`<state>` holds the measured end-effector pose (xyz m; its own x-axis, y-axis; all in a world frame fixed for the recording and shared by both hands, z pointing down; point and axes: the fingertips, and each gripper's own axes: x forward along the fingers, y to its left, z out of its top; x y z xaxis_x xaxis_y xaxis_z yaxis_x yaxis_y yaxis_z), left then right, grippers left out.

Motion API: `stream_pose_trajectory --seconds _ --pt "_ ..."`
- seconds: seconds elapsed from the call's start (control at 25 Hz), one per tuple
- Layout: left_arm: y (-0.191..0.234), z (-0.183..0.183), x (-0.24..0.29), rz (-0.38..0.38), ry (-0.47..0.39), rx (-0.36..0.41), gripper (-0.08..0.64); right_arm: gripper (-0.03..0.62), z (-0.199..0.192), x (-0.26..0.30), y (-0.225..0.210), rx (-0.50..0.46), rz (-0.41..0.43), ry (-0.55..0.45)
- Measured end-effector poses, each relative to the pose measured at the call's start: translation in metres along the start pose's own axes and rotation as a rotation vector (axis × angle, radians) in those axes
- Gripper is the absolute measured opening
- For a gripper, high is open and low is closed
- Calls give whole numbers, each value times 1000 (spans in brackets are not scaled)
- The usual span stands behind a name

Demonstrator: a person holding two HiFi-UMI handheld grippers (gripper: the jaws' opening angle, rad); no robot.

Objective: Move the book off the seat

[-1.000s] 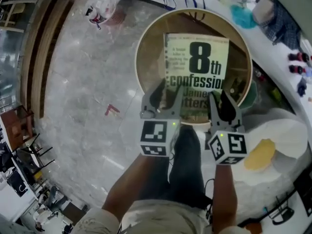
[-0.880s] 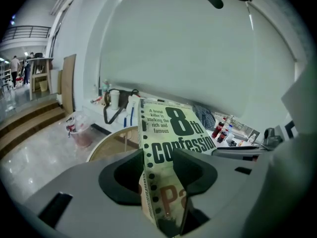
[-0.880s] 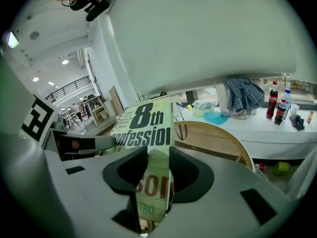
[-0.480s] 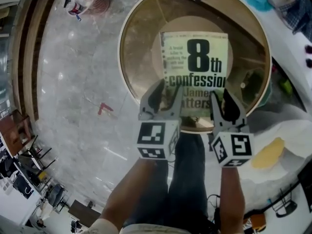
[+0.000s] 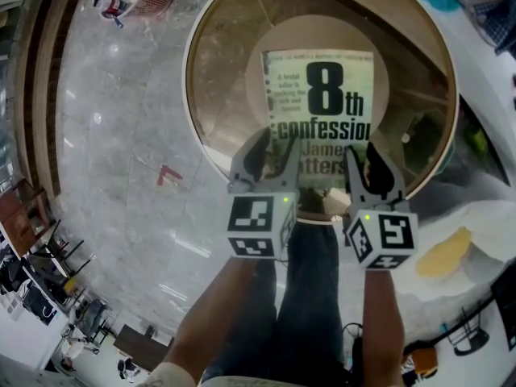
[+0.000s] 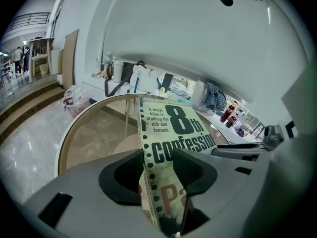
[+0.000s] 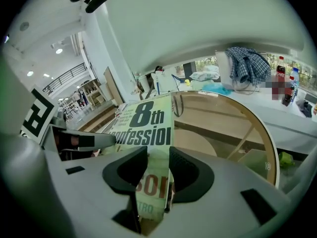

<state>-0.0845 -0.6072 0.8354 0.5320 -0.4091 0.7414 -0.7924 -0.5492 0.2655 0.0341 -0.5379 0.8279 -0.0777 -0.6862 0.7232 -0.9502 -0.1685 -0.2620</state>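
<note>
The book (image 5: 322,111), a pale green paperback with its cover facing up, is gripped along its near edge by both tools and reaches out over the round counter (image 5: 187,87), covering much of the middle of its see-through top. The left claw (image 5: 270,153) is closed on the book's near left corner, by the spine, and the left gripper view shows both jaws pressed flat against the cover and underside. The right claw (image 5: 368,168) is clamped on the near right corner in the same way, with the pages pinched between its pads in the right gripper view. Both claws sit at the counter's near rim, side by side. A paler round shape (image 5: 322,32) shows through the top beneath the book and may be the seat, though that is not certain. Whether the book's far edge touches the counter's top cannot be told. The step in hand looks like the carry, with the grasp already made. The next move likely calls for both claws to travel together and level, so the thin paperback does not twist or slip, toward a resting spot on the counter.
</note>
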Motion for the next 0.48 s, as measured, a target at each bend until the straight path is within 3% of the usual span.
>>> stream_pose_trajectory --seconds 0.48 --pt "5 -20 13 10 35 0 193 146 -20 12 -3 38 -8 49"
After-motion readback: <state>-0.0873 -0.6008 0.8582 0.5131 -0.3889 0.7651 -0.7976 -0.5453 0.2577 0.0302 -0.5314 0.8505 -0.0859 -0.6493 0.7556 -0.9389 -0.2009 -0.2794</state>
